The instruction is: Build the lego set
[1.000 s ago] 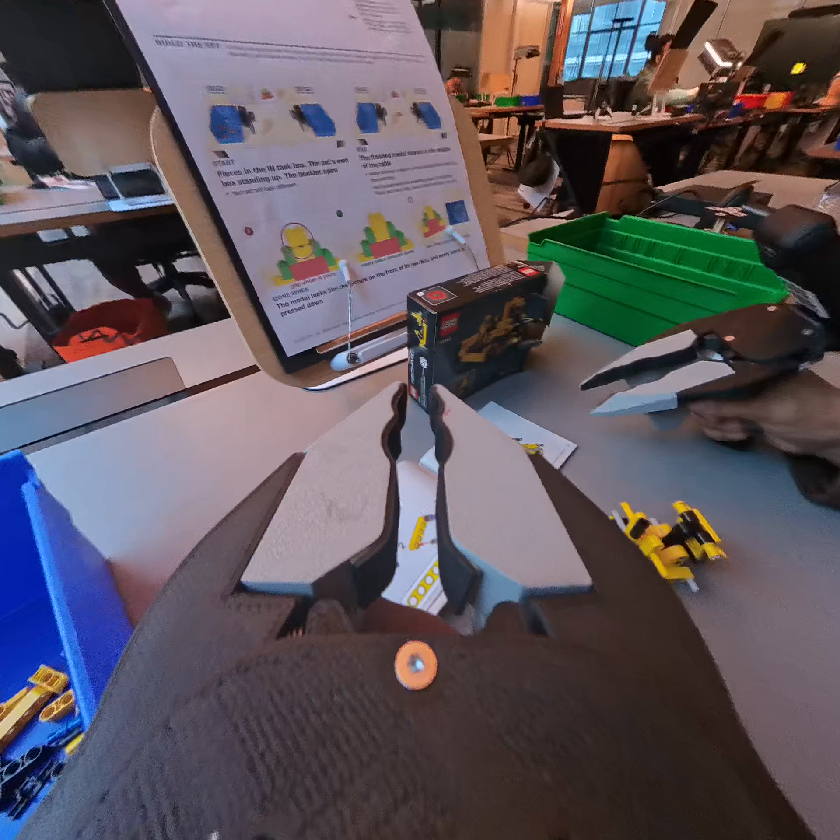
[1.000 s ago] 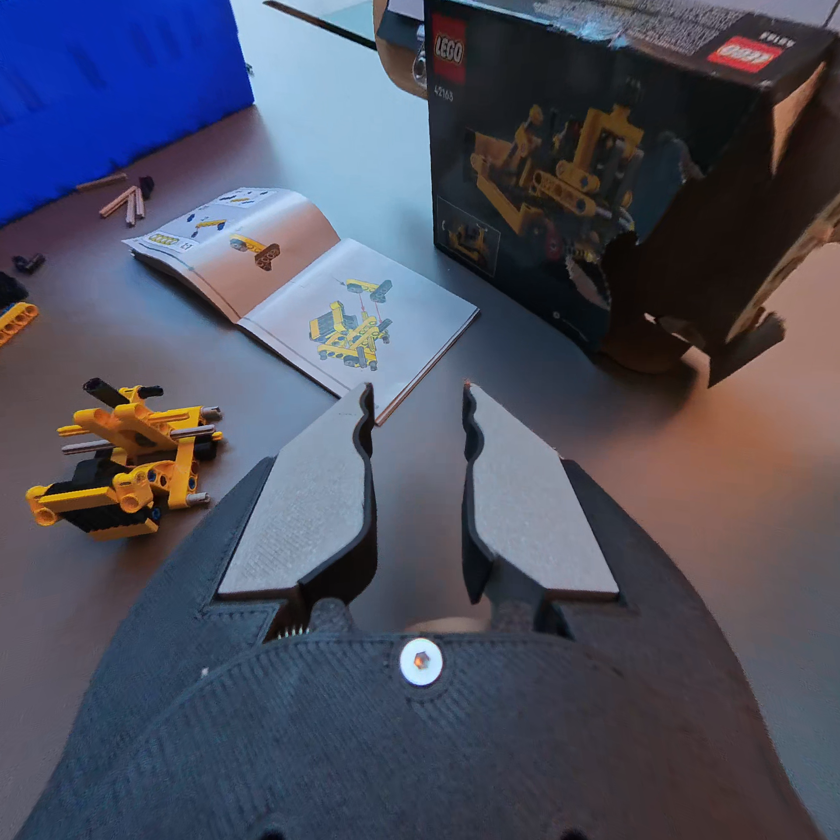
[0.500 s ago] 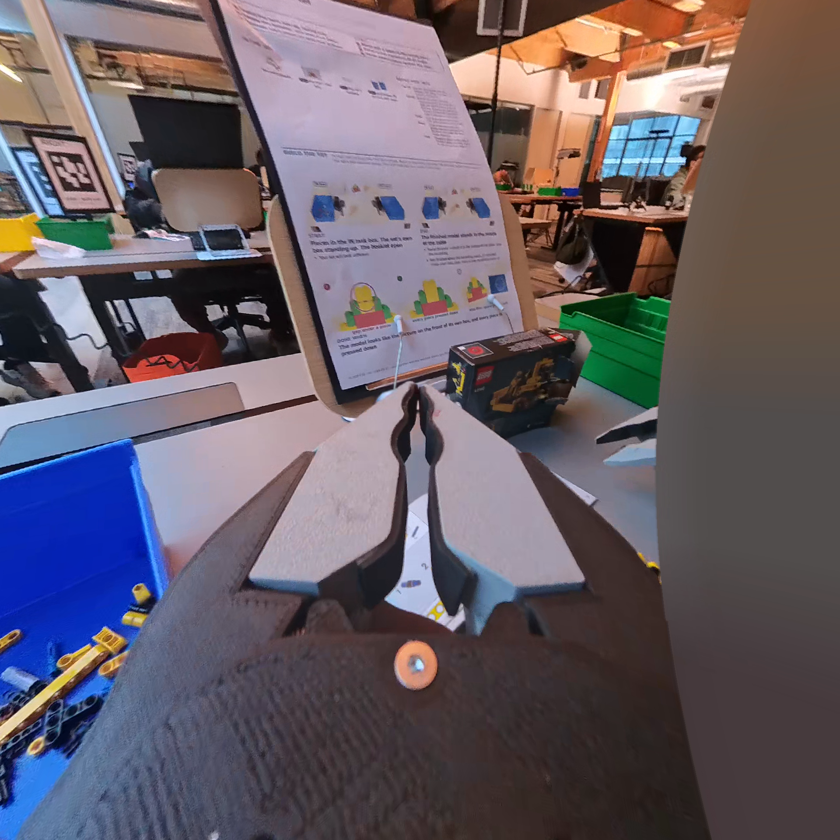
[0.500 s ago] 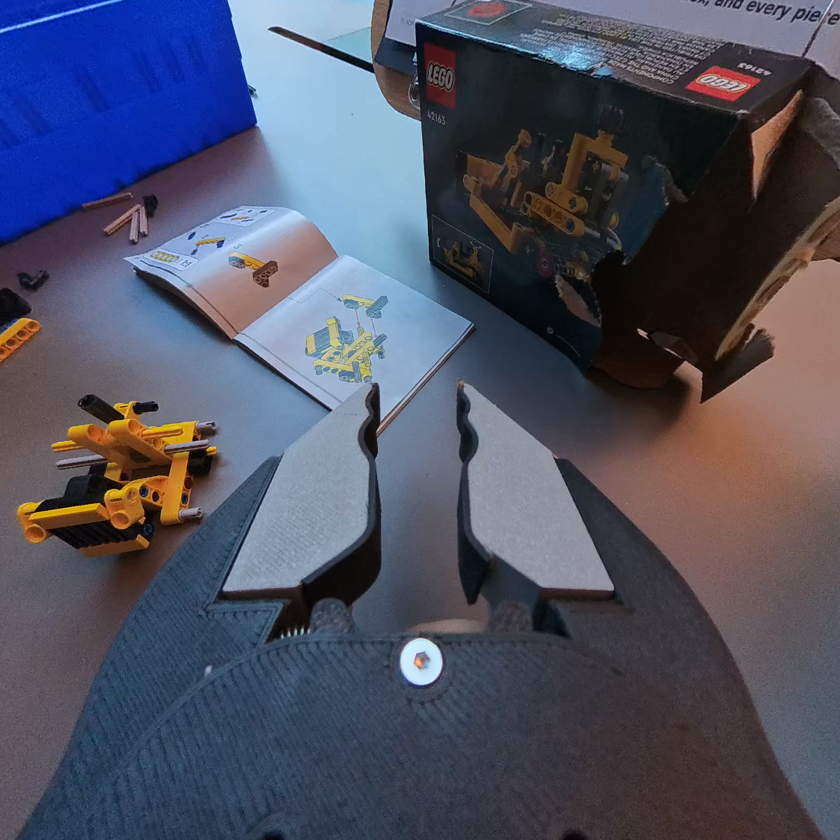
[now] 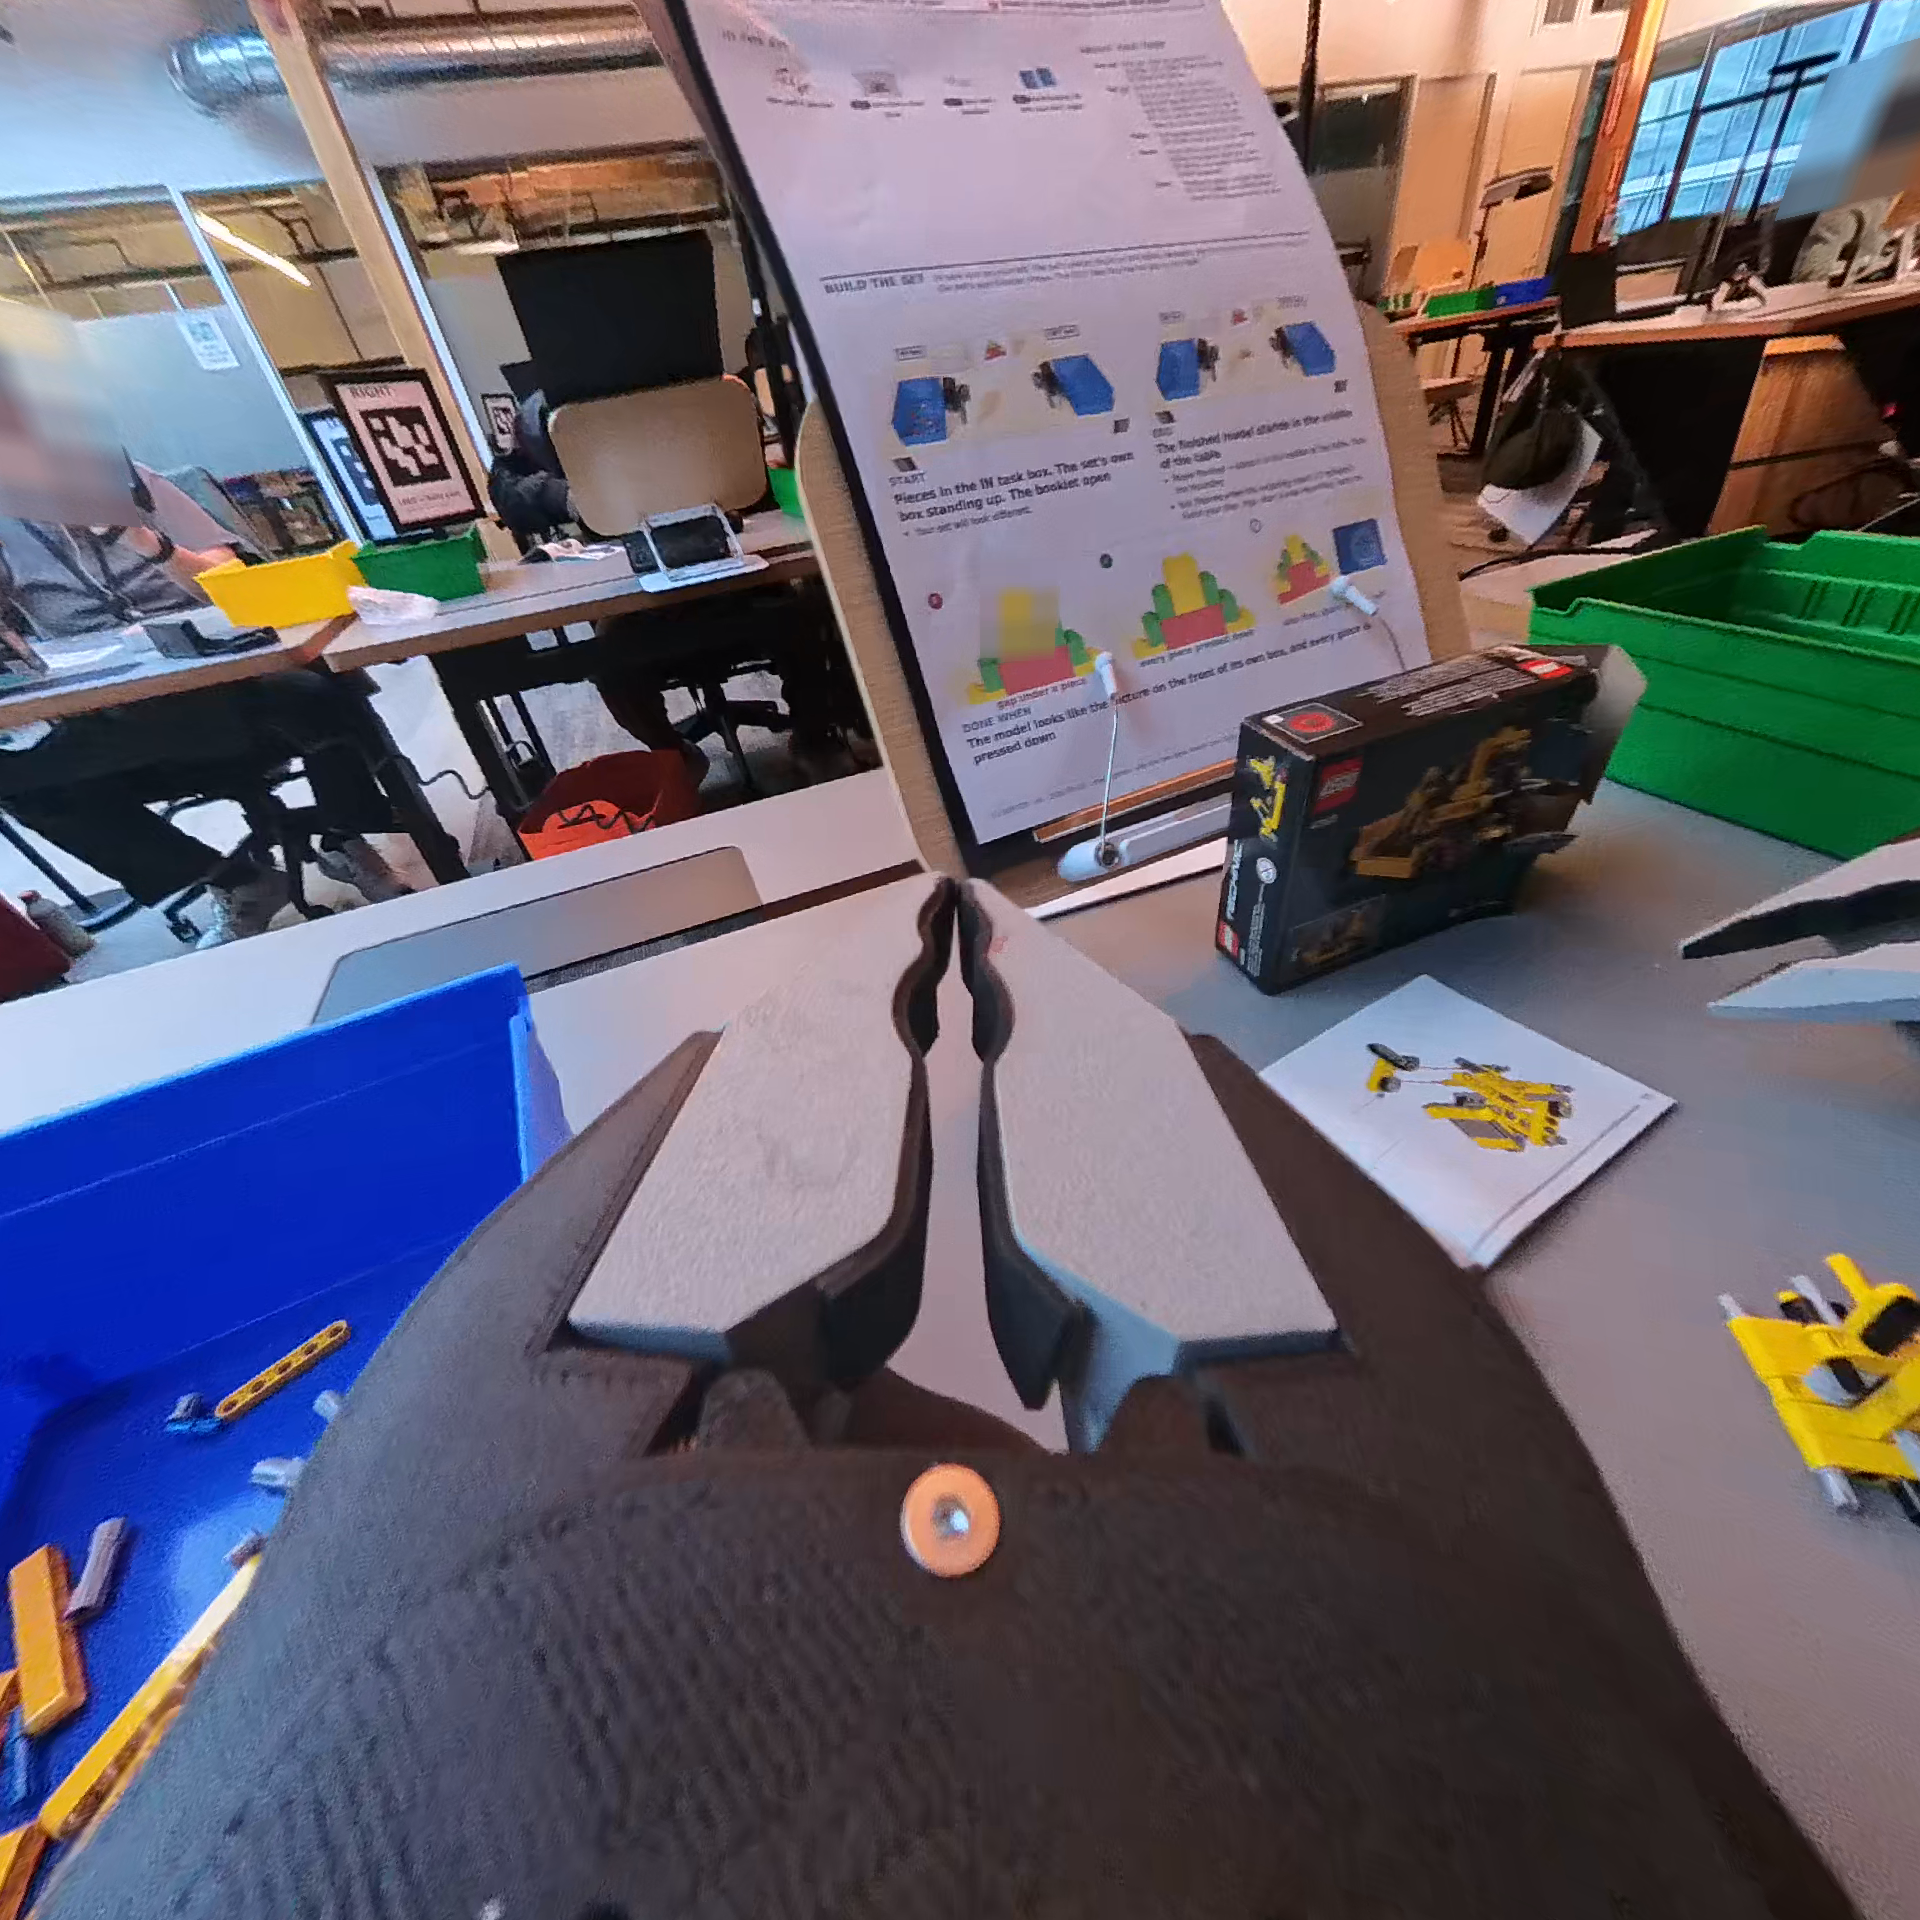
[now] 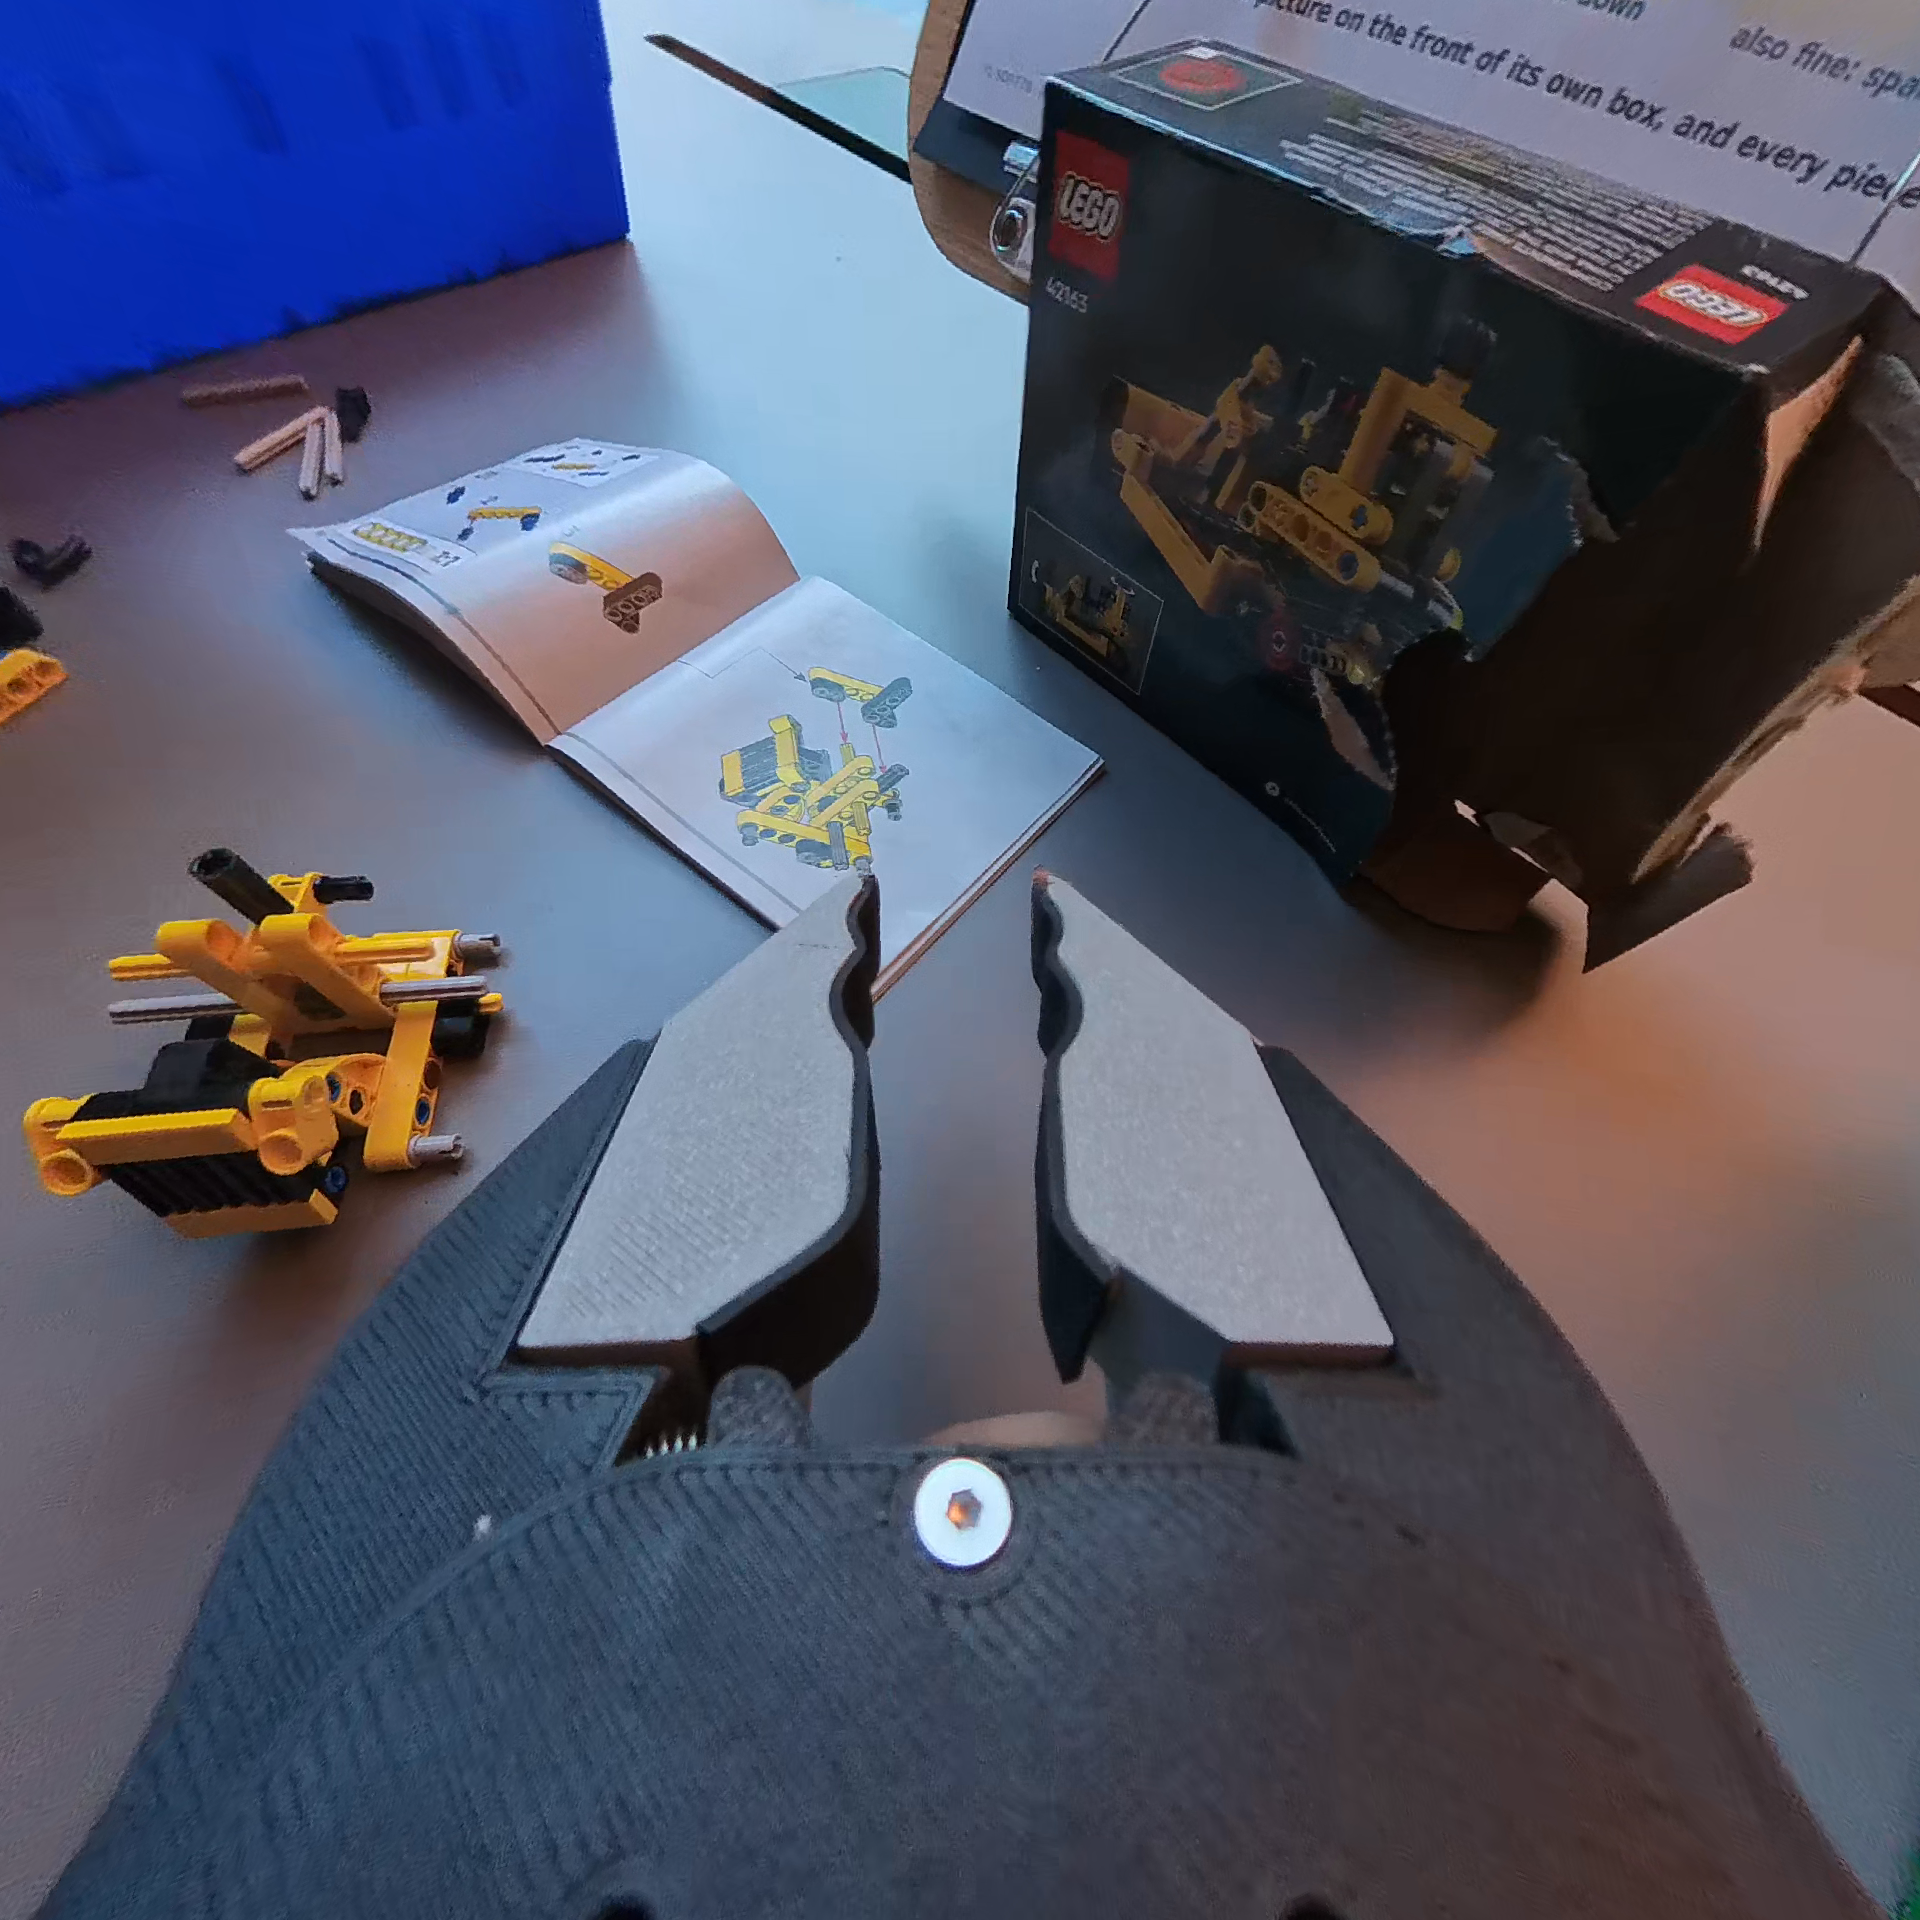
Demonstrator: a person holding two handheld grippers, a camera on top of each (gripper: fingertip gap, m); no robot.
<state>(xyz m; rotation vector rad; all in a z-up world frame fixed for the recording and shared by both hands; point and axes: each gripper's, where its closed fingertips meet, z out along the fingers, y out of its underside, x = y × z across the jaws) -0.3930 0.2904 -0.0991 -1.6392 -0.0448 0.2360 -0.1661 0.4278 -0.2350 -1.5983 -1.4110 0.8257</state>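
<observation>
The left gripper point(image 5: 956, 914) hangs above the worktop point(image 5: 1621, 1621) with its jaws pressed together at the tips and nothing between them, angled toward the blue bin point(image 5: 260, 1164) of loose yellow beams and grey pins. The right gripper point(image 6: 954, 883) hovers with its jaws apart and empty, just over the near corner of the open instruction booklet point(image 6: 727, 665). The half-built yellow and black bulldozer model point(image 6: 270, 1049) lies on the worktop to that gripper's left, well apart from both, and the torn set box point(image 6: 1351, 488) stands behind the booklet.

The likely next step is fetching a piece. The bin's parts lie jumbled and thin, so a closing gripper could pinch two at once or flick one out. The model rests loose with bare axles sticking out; pressing a part on without the other gripper steadying it could skid it away or push an axle out.
</observation>
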